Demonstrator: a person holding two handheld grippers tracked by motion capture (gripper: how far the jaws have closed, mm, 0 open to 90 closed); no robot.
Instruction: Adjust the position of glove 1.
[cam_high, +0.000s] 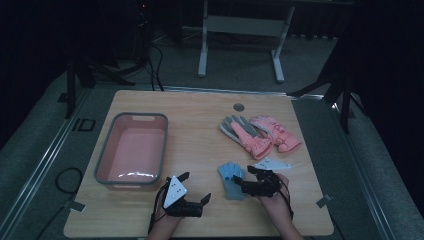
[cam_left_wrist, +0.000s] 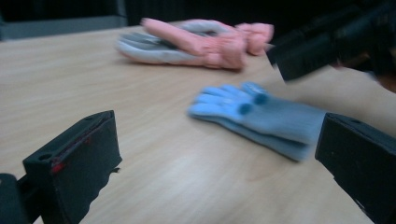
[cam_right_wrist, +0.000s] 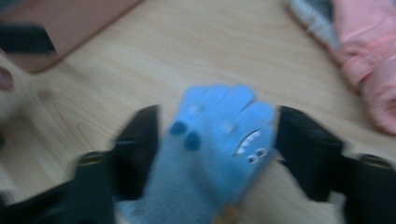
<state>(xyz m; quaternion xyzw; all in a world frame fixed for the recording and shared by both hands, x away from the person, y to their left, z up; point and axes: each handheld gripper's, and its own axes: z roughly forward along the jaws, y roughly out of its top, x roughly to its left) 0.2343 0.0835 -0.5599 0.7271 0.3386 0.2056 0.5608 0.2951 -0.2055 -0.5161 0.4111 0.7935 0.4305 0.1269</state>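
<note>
Blue glove (cam_right_wrist: 210, 140) between right claw (cam_right_wrist: 215, 144) jaws

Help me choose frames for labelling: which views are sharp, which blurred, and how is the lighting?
High view: dim, dark surroundings, but sharp; a faint glare streak on the pink basin floor. Left gripper view: near jaws fairly crisp, blue glove and pink gloves soft. Right gripper view: heavy motion blur over the blue glove and the right tool.
</note>
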